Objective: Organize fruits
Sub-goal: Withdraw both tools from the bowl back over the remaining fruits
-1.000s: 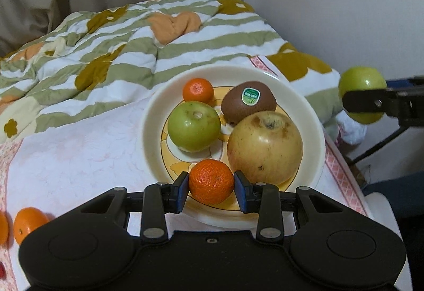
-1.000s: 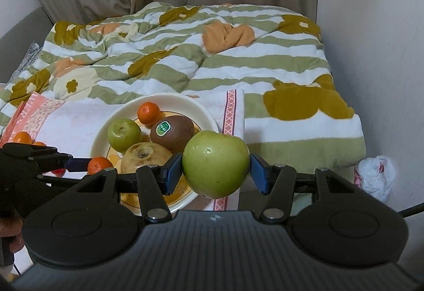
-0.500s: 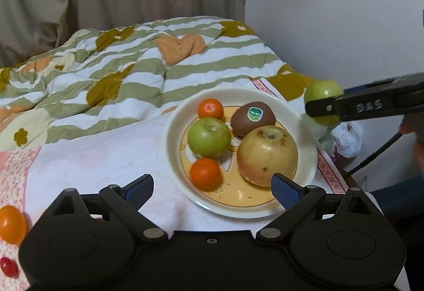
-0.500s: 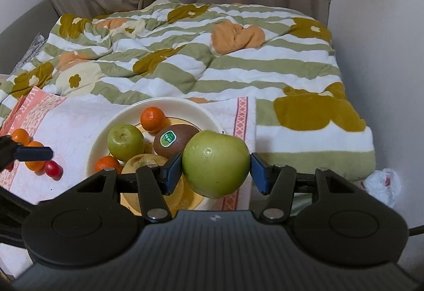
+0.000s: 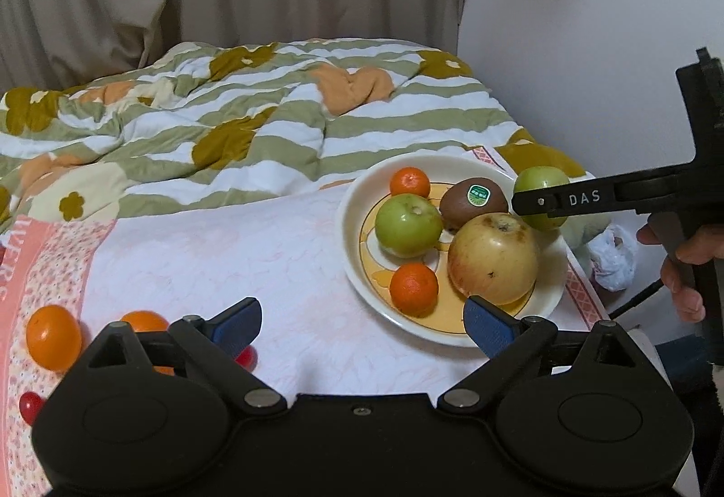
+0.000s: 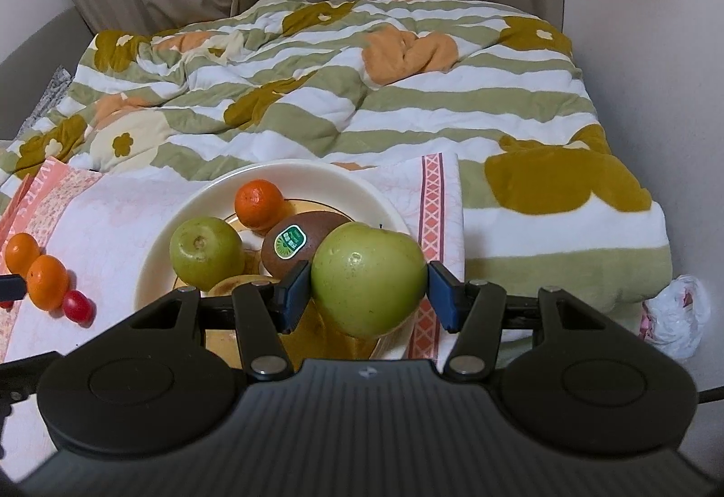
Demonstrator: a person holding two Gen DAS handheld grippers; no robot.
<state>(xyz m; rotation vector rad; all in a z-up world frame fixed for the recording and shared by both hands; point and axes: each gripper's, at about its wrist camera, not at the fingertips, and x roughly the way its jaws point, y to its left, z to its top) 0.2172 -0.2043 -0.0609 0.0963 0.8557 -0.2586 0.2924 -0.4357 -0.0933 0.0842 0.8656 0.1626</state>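
While the right gripper (image 6: 369, 286) is clamping a green apple (image 6: 367, 279) between its blue pads, it is hanging over the right rim of the plate (image 5: 350, 243); in the left wrist view that same apple (image 5: 540, 185) is showing just beyond the kiwi (image 5: 473, 203), half hidden by the gripper finger marked DAS. The left gripper (image 5: 362, 318) is standing wide apart, holding nothing, its near-right pad overlapping the plate's near edge.

Five fruits are lying on the plate: a tangerine (image 5: 410, 182) at the far side, a second green apple (image 5: 408, 224) at the left, the kiwi with its green sticker to the right of it, a big yellow apple (image 5: 494, 258) at the near right, and another tangerine (image 5: 413, 287) at the near left, just beside the yellow apple.

Well apart from the plate, on the left of the pink cloth (image 5: 217, 253), two oranges (image 5: 53, 336) and two small red fruits (image 5: 30, 406) are lying close together. A striped quilt (image 5: 253, 126) is spreading beyond the cloth, and a hand (image 5: 688, 262) is gripping the right gripper's handle.
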